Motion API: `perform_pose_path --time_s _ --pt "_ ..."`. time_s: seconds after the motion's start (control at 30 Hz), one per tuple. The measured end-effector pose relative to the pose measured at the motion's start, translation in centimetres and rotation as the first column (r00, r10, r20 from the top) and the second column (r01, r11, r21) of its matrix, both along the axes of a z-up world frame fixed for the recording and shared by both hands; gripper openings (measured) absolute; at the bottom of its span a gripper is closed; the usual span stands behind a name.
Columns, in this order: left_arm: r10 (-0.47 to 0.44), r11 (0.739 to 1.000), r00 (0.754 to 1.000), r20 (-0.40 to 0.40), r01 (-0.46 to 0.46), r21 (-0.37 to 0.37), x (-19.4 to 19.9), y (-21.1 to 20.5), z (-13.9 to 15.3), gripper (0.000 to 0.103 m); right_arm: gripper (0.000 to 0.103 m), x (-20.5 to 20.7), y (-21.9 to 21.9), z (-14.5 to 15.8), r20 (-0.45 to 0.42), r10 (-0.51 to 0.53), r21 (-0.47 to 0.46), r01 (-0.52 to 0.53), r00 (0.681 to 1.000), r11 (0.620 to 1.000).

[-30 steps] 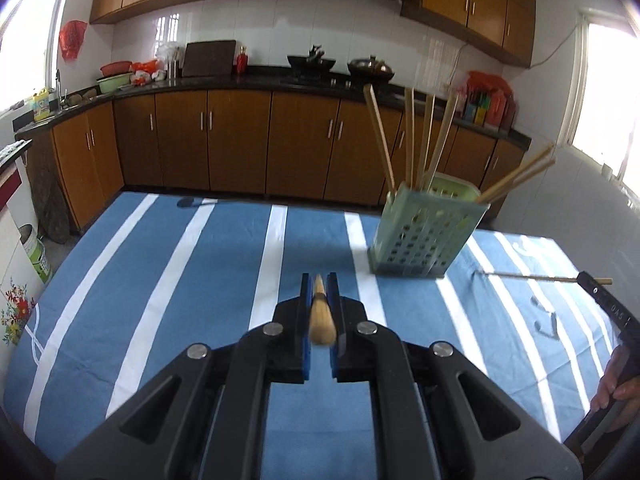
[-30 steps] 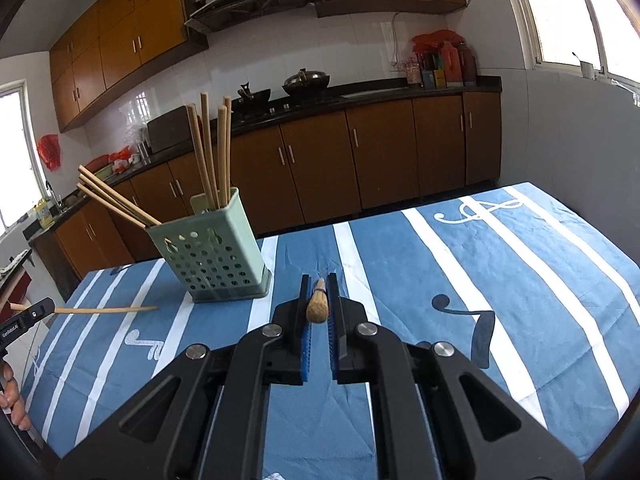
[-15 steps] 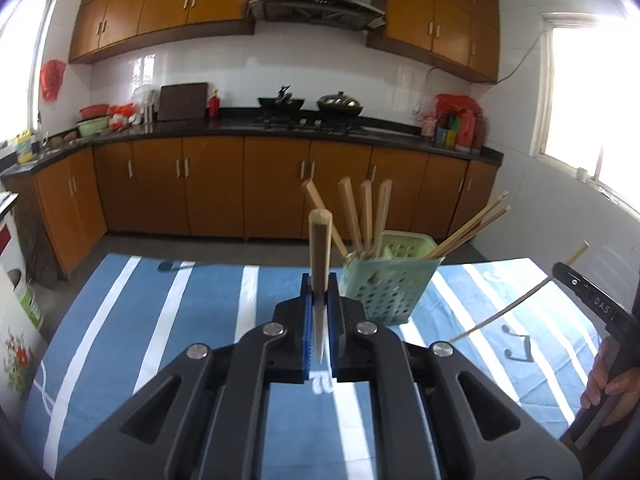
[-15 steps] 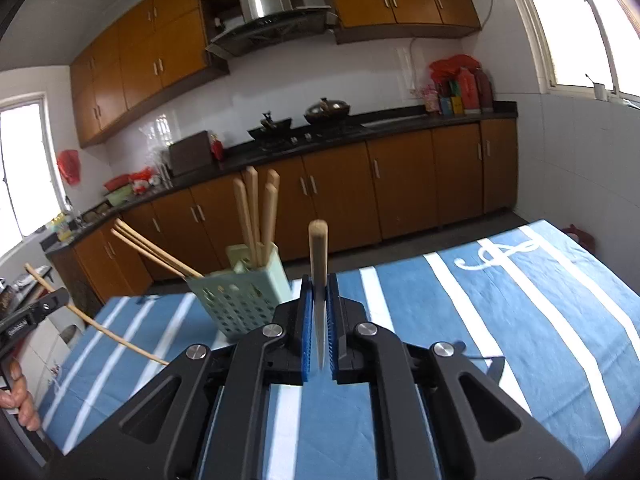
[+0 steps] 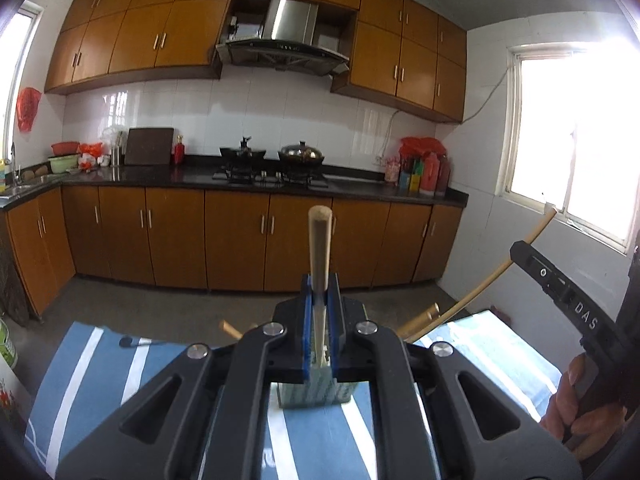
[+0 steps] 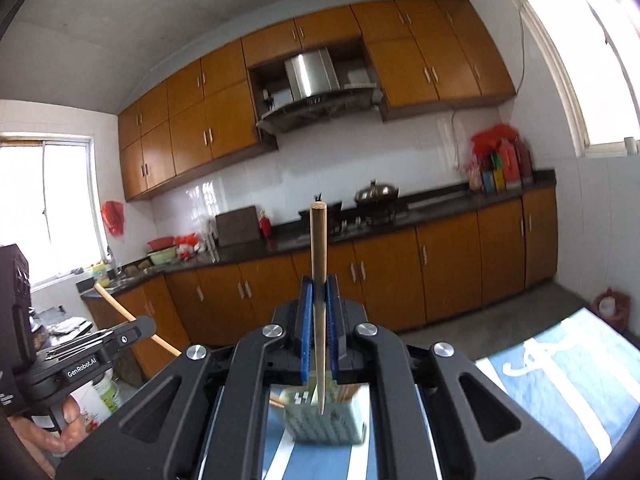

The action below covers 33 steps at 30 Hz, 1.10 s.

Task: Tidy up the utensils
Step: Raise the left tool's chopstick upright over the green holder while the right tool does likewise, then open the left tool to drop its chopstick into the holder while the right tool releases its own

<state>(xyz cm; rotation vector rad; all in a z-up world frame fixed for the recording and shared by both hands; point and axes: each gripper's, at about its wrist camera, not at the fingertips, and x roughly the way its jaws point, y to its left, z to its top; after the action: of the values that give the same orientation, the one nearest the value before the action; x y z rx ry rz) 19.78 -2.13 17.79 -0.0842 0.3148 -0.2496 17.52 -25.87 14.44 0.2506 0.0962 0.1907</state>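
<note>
My left gripper [image 5: 320, 296] is shut on a wooden chopstick [image 5: 319, 248] that stands upright between the blue pads. My right gripper [image 6: 319, 300] is shut on another wooden chopstick [image 6: 318, 264], also upright, with its thin tip hanging over the pale green perforated utensil holder [image 6: 326, 424]. The same holder [image 5: 316, 392] shows below the left jaws, mostly hidden by them, and tips of chopsticks [image 5: 418, 320] from it poke out beside the gripper body. Both grippers are held high above the table.
The table wears a blue cloth with white stripes [image 5: 100, 364]. In the left wrist view the other gripper [image 5: 560, 284] and a hand [image 5: 576, 412] are at the right edge; the right wrist view shows the other gripper [image 6: 80, 356] at left. Kitchen cabinets [image 5: 240, 240] stand beyond.
Both grippers have risen well above the table and tipped up toward level. The chopsticks they hold have swung from pointing forward to standing upright. The holder has dropped low in both views.
</note>
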Motion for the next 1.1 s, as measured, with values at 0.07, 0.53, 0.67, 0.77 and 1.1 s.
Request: perform_pose_path --time_s 0.07,0.53,0.67,0.77,1.1 --pt "0.028 1.0 1.0 0.011 -0.028 0.003 1.4 -0.5 0.3 0.008 0.007 1.3 0.3 -0.2 0.002 -0.018 -0.003 0.018 1.0 1.0" --pt "0.056 0.998 0.994 -0.095 -0.059 -0.034 7.2 -0.1 -4.0 0.008 0.007 7.7 1.5 -4.0 -0.112 -0.015 0.004 0.015 0.994 1.0" --pt "0.046 0.998 0.992 -0.116 -0.05 -0.028 8.2 -0.4 -4.9 0.008 0.007 8.4 2.2 -4.7 -0.149 0.004 -0.001 -0.004 0.989 1.0" --pt "0.04 0.998 0.991 -0.127 -0.044 -0.032 8.4 -0.5 -5.4 0.009 0.01 8.4 2.1 -5.0 -0.172 0.019 -0.002 -0.019 0.985 1.0" --pt "0.052 0.997 0.994 -0.095 -0.058 -0.058 6.6 0.9 -4.1 0.023 0.034 6.0 1.3 -3.7 -0.137 -0.012 -0.011 0.011 0.99 1.0"
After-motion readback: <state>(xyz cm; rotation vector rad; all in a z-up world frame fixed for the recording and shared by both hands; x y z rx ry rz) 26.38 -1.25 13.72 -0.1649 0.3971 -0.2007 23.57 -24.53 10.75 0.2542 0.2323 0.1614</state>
